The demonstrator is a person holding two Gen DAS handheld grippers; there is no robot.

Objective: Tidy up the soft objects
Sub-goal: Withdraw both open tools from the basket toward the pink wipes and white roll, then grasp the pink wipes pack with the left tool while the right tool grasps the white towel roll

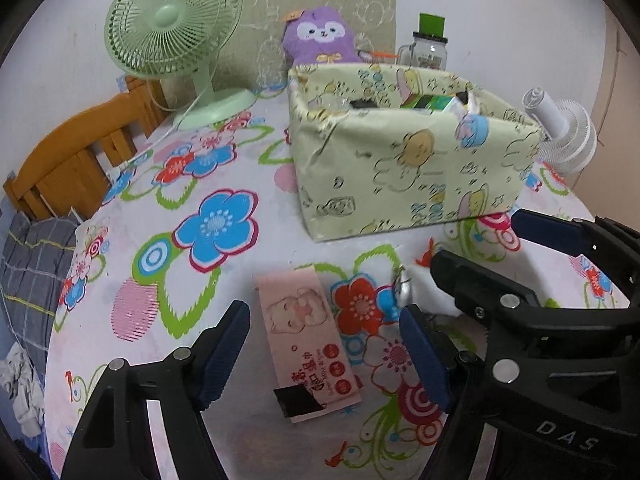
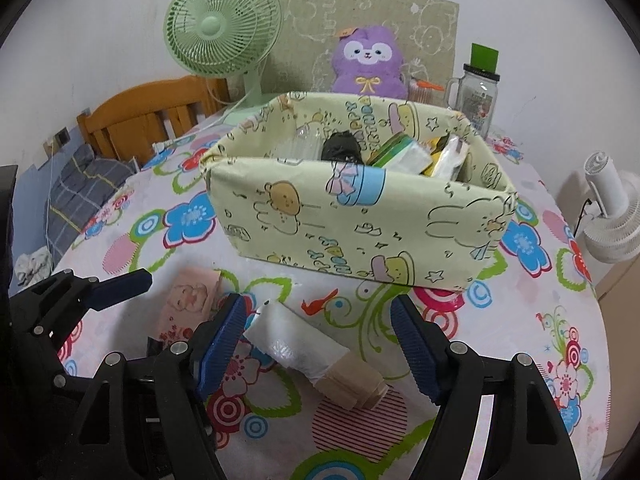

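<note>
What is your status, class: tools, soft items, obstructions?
Left tool open over the pink tissue pack. Right tool open over the white plastic-wrapped roll. Both flat on the tablecloth. Nothing blocking the storage box.

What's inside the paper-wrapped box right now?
The box holds a black bundle, clear plastic, a green packet and white wrappers. Its front wall hides whatever lies lower down.

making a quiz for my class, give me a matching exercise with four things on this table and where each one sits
Things:
1. green plastic desk fan
2. purple plush toy
3. pink flat tissue pack
4. white plastic-wrapped roll

Places:
A. between the right gripper's fingers
B. between the left gripper's fingers
C. behind the pale green fabric box
D. far left of the table

Pairs: 1-D, 2-C, 3-B, 4-A
</note>
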